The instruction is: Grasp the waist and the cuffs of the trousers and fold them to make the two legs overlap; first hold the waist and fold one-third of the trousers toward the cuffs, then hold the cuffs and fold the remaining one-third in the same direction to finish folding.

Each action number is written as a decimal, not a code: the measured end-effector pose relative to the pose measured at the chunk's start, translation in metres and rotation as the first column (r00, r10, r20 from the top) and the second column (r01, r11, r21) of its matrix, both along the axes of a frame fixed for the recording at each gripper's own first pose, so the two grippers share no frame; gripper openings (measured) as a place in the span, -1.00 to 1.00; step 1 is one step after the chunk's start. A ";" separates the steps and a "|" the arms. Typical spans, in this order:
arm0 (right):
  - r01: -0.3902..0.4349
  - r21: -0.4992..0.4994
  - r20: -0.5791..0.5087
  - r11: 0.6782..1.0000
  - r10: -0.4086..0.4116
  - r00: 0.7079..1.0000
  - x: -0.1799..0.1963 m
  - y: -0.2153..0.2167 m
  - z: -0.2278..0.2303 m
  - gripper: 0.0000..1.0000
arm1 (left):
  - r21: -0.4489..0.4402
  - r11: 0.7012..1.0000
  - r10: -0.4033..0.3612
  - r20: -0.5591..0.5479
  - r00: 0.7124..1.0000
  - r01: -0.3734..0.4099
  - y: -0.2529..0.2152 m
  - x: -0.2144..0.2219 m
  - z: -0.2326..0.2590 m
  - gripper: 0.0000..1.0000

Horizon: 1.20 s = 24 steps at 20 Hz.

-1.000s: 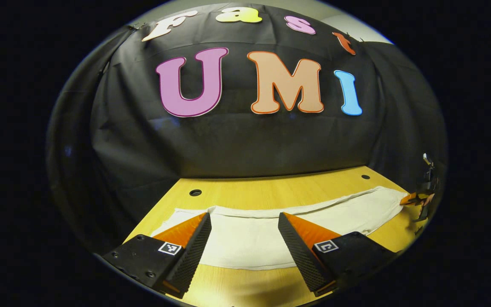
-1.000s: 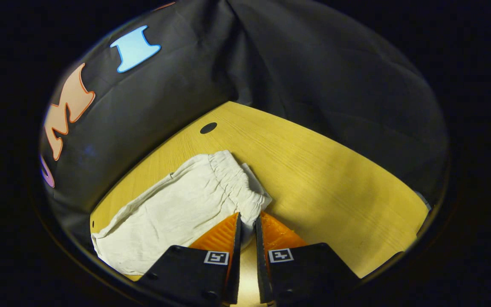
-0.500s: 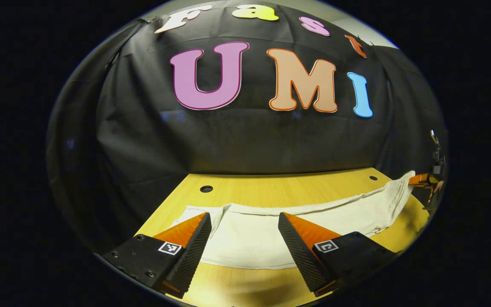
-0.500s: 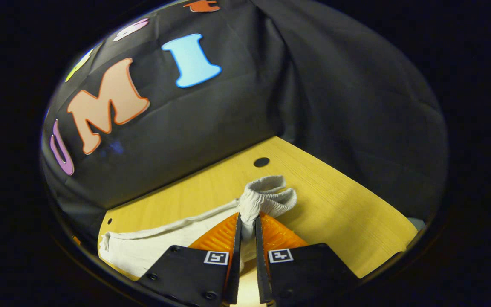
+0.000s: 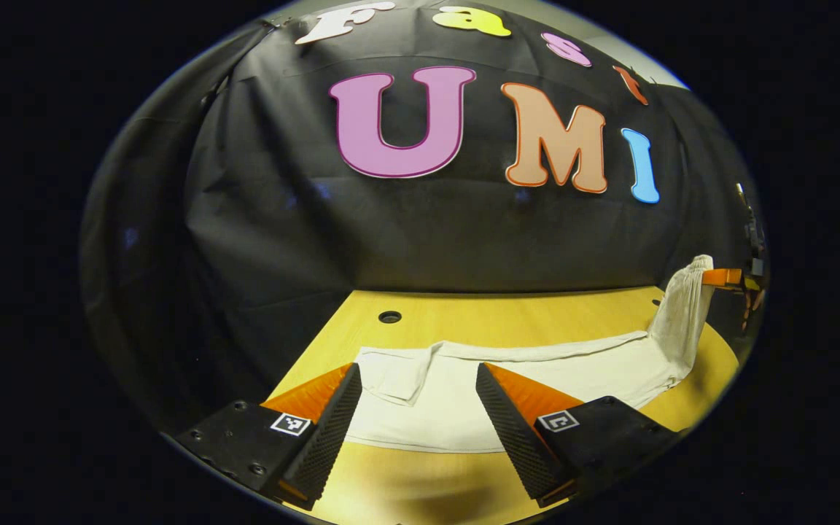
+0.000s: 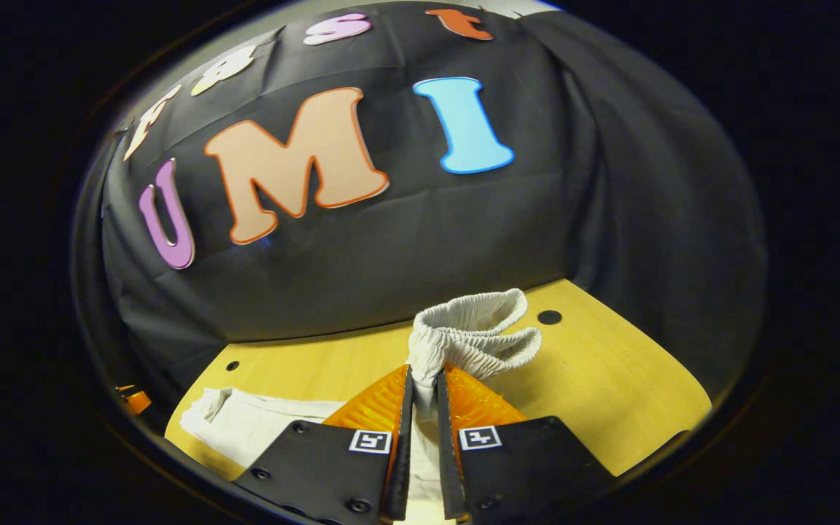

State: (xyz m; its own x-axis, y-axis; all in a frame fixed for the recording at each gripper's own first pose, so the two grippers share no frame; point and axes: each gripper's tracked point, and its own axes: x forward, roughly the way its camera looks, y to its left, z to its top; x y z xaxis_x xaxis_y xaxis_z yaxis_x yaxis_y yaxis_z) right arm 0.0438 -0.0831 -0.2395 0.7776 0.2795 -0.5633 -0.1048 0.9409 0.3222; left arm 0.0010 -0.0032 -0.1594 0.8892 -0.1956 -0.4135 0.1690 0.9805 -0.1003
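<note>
Step in hand, by judgement: first third-fold, waist end raised for carrying toward the cuffs. Next move: sweep waist across to roughly one third along, lower flat, release; cloth limp, likely to sag and bunch.

Right hand-held gripper (image 6: 421, 379): clamped on gathered elastic waist (image 6: 475, 332), held clear above bench (image 6: 609, 386).

Left hand-held gripper (image 5: 418, 379): fingers apart, holding nothing, poised over cuff end at 6 o'clock.

Trousers (image 5: 537, 368): off-white, creased, lying lengthwise on bench; cuff corner turned back near 7 o'clock; waist end rising at 3 o'clock in left gripper view.
</note>
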 end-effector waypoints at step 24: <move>-0.414 -0.136 -0.142 0.900 0.395 0.907 0.039 -0.055 0.050 0.96 | 0.007 1.000 0.006 -0.179 0.984 -0.004 0.075 0.042 -0.117 0.94</move>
State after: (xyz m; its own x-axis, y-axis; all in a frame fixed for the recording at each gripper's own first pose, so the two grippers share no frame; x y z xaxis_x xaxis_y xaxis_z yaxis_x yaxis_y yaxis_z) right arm 0.0824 -0.1384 -0.1894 0.5482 0.4560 -0.7011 -0.4602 0.8644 0.2024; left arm 0.0429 0.0714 -0.2764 0.8018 -0.1881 -0.5672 0.1439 0.9820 -0.1221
